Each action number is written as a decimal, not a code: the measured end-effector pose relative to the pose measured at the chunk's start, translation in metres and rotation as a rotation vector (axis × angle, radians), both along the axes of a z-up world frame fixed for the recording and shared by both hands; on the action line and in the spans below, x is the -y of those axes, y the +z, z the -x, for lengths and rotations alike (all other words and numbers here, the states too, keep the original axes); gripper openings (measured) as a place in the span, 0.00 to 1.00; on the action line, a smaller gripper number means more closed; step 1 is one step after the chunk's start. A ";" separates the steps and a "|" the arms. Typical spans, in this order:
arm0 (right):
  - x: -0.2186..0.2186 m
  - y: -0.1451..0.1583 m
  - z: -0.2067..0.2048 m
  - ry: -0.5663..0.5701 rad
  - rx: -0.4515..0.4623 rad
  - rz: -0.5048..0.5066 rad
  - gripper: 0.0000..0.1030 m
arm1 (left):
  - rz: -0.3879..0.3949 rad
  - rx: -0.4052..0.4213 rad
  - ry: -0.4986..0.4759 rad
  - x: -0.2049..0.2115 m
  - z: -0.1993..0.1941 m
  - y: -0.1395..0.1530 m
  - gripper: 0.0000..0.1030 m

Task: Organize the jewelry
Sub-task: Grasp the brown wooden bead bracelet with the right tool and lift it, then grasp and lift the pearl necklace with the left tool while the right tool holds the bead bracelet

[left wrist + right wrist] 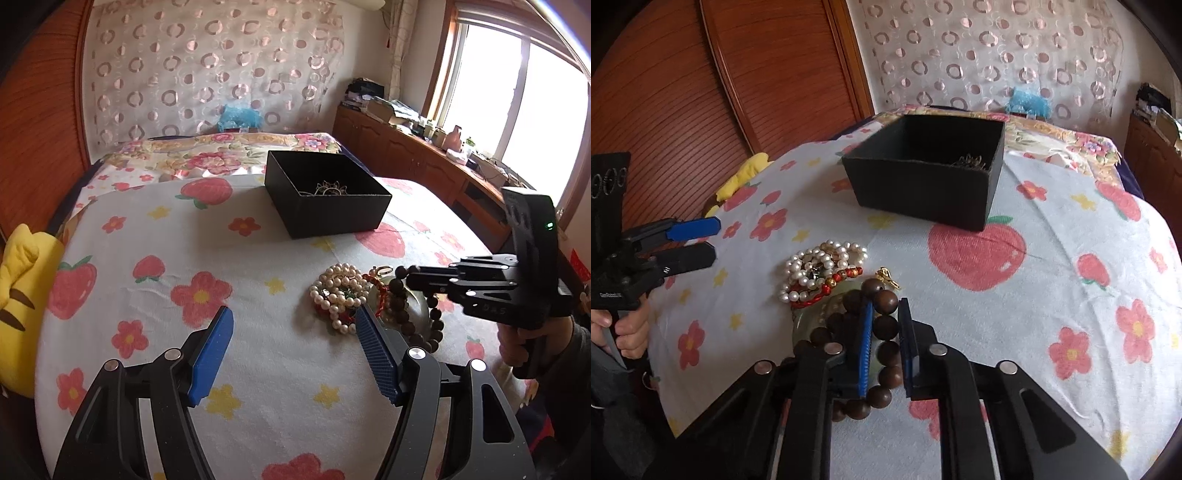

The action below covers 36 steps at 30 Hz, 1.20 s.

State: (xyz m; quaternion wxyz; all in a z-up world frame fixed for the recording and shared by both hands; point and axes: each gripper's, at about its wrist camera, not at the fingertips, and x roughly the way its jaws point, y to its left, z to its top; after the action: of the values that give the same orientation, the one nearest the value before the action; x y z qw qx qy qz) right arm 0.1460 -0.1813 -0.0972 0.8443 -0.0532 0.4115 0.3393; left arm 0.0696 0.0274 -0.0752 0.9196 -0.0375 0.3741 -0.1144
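Risk: wooden bead bracelet (882, 328), gripped in the right gripper (886, 332) jaws atop the bed's jewelry pile (343, 295), may drag the tangled pearl strand (816, 269) along. Left gripper (295, 354) jaws open, empty. Black box (325, 192) stands beyond.
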 end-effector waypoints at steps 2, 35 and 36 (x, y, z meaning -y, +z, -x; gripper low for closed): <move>0.004 0.006 0.003 -0.009 0.022 -0.005 0.14 | -0.001 -0.007 -0.004 0.003 -0.002 -0.001 0.64; 0.025 0.046 0.032 -0.068 0.174 -0.043 0.15 | -0.102 -0.152 -0.035 0.025 -0.086 -0.033 0.43; 0.026 0.045 0.033 -0.071 0.174 -0.044 0.15 | -0.105 -0.152 -0.035 0.024 -0.086 -0.033 0.43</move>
State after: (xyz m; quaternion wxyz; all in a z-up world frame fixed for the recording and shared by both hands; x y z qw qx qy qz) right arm 0.1132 -0.2071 -0.0520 0.8893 -0.0493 0.3304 0.3123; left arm 0.1560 0.0034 -0.1082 0.8871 0.0087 0.4487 -0.1076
